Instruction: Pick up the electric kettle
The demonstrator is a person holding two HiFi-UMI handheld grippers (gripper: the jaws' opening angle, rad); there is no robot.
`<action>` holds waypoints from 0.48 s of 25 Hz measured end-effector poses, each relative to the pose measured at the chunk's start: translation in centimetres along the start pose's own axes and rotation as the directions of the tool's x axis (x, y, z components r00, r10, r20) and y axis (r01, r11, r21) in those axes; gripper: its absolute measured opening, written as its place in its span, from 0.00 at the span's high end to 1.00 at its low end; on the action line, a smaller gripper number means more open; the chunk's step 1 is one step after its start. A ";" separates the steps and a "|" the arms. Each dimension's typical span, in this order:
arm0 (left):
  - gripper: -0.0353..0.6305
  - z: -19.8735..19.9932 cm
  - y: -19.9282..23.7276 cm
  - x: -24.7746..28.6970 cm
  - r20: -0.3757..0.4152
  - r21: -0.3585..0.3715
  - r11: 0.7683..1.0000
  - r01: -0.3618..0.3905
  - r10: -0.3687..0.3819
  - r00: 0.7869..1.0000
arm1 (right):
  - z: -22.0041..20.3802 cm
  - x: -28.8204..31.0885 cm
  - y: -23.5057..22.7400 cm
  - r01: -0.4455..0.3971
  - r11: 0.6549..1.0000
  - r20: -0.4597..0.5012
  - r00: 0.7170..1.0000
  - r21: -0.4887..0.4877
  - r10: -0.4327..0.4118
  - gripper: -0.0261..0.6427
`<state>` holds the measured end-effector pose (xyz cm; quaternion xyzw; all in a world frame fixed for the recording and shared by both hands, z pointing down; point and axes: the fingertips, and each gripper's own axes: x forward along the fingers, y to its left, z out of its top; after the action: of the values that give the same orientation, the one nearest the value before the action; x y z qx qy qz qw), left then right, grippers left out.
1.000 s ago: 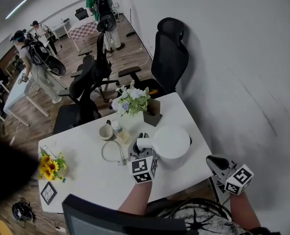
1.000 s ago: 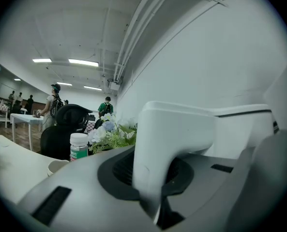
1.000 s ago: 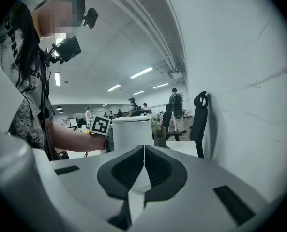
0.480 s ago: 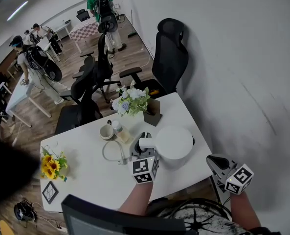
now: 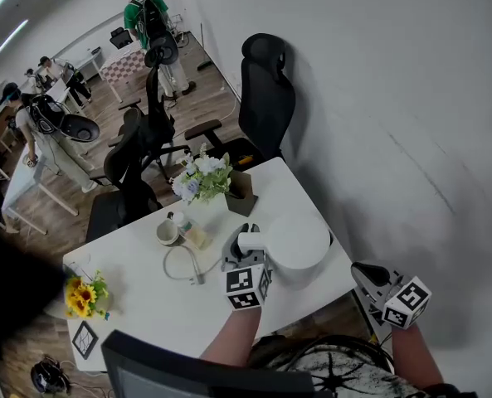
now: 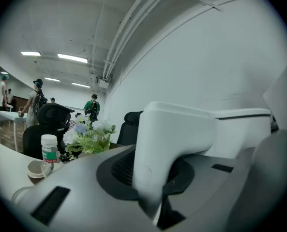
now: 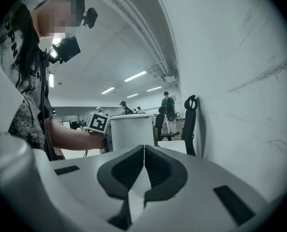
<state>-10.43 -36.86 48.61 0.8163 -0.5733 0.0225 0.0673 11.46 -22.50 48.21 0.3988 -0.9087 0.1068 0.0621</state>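
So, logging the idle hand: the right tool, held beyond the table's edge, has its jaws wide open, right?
No. The right tool is shut, jaws together with nothing between them, as the right gripper view shows; it is held beyond the table's edge.

1 kettle (image 5: 299, 240), 2 grippers (image 5: 239, 240) (image 5: 363, 272) — 2 flower bunches (image 5: 197, 179) (image 5: 81, 295), 1 cup (image 5: 167, 232), 1 bottle (image 5: 183, 224)

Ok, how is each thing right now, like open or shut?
Kettle, upright, lid down.
Left claw, clamped on its handle, just been opening slightly.
Right claw, shut, empty.
Bottle, upright, cap on.
Cup, upright.
Cord, lying in a loop.
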 end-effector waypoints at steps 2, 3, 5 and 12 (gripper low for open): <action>0.85 0.0 -1.1 0.4 -0.002 0.001 1.000 0.025 -0.025 1.000 | -0.1 -0.8 -0.3 0.016 1.000 0.001 1.000 0.002 -0.016 0.93; 0.85 -0.1 -1.7 0.7 -0.003 0.000 0.999 0.037 -0.037 0.999 | -0.3 -1.2 -0.4 0.025 1.000 0.002 1.000 0.003 -0.025 0.93; 0.85 -0.2 -2.9 1.1 -0.006 -0.002 0.998 0.061 -0.061 0.998 | -0.5 -2.0 -0.7 0.043 0.999 0.005 0.999 0.006 -0.043 0.93; 0.85 -0.6 -6.8 2.0 -0.018 -0.018 0.990 0.139 -0.139 0.990 | -0.7 -5.1 -1.3 0.107 0.994 0.010 0.994 0.018 -0.107 0.93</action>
<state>-3.33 -36.41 48.82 0.8534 -0.5146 0.0207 0.0812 15.94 -19.56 48.05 0.4479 -0.8855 0.1088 0.0592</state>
